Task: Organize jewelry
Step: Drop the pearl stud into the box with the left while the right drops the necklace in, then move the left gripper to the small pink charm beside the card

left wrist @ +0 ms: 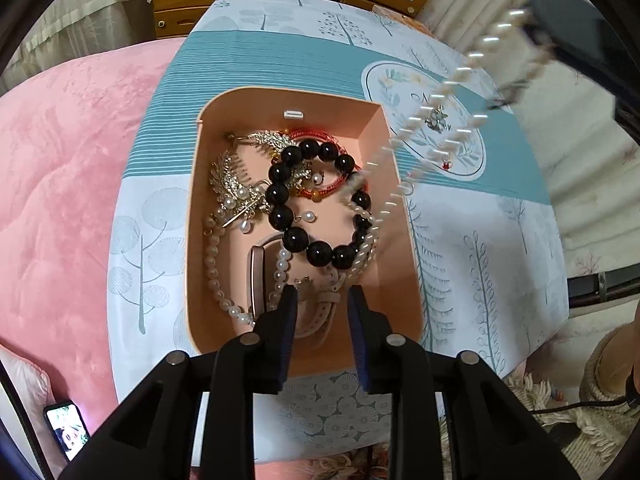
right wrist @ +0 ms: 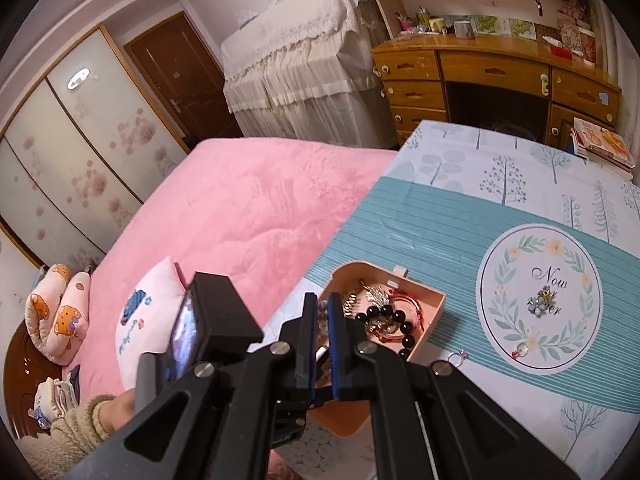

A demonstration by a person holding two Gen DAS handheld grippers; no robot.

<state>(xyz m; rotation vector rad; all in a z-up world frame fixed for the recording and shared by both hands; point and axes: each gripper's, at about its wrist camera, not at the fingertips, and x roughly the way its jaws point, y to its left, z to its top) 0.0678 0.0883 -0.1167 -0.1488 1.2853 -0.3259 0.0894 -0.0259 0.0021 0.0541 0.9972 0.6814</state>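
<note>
Left wrist view shows a pearl necklace dangling from the clenched right gripper into the peach box, across the black bead bracelet. Lowering slowly should coil it inside; the left gripper hovers parted, holding nothing.
</note>
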